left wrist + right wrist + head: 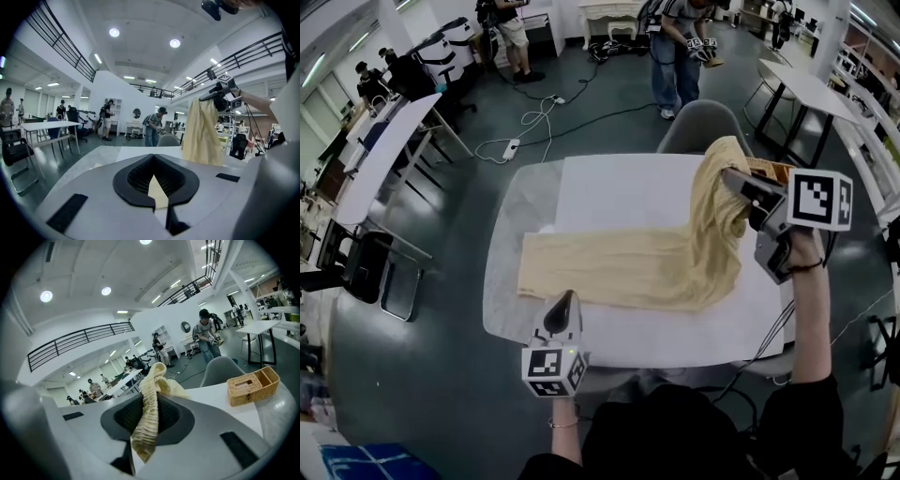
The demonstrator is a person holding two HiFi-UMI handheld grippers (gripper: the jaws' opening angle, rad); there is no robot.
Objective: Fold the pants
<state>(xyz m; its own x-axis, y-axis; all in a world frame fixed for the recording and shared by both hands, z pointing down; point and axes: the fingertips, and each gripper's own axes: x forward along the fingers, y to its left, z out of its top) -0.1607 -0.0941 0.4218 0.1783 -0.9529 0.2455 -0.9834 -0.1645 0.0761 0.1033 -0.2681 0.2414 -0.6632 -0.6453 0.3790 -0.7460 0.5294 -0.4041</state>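
Your left tool (563, 298) hung nearest you, above the near edge of the pants (619, 267), its jaws closed on nothing. Your right tool (736, 178) gripped a bunched end of those pale yellow pants and held it raised over the right side of the desk (609, 192). The rest lay flat across the desk top.
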